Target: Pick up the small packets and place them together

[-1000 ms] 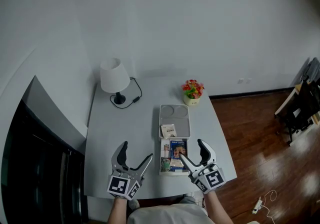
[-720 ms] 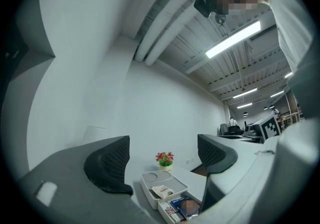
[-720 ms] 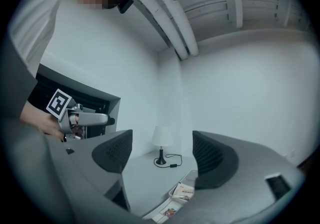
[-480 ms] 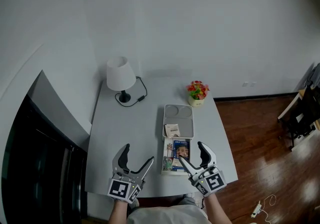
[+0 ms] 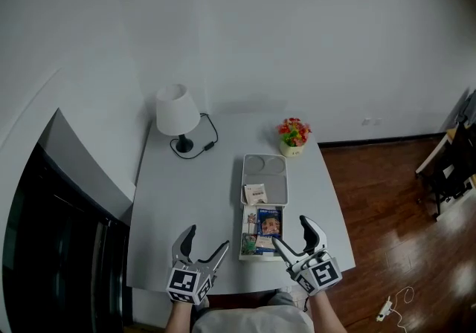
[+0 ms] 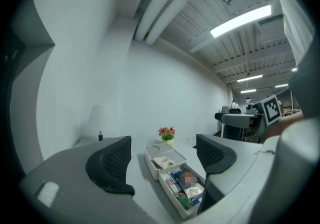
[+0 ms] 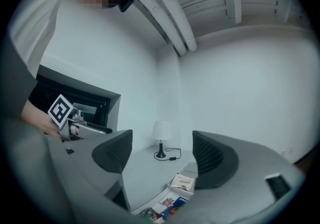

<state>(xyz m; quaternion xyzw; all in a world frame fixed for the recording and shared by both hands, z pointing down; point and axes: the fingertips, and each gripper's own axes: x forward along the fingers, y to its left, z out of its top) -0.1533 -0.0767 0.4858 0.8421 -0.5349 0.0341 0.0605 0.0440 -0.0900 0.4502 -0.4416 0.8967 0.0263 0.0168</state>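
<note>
A white box (image 5: 242, 238) near the table's front edge holds several small colourful packets (image 5: 262, 230). Joined to its far end is a white tray (image 5: 265, 172) with one beige packet (image 5: 255, 193) lying in it. My left gripper (image 5: 205, 241) hovers left of the box, open and empty. On the box's right side my right gripper (image 5: 291, 232) is open too, one finger over the near corner. The left gripper view has the colourful packets (image 6: 186, 188) and beige packet (image 6: 164, 161) between its jaws, farther off. The right gripper view shows the beige packet (image 7: 182, 182) low down.
A white table lamp (image 5: 177, 112) with a black cord stands at the back left of the grey table (image 5: 186, 198). A small flower pot (image 5: 293, 135) sits behind the tray. A dark cabinet lies to the left, wooden floor to the right.
My left gripper has sunk toward the table's front edge. The right gripper has hardly moved, and the packets lie as before.
</note>
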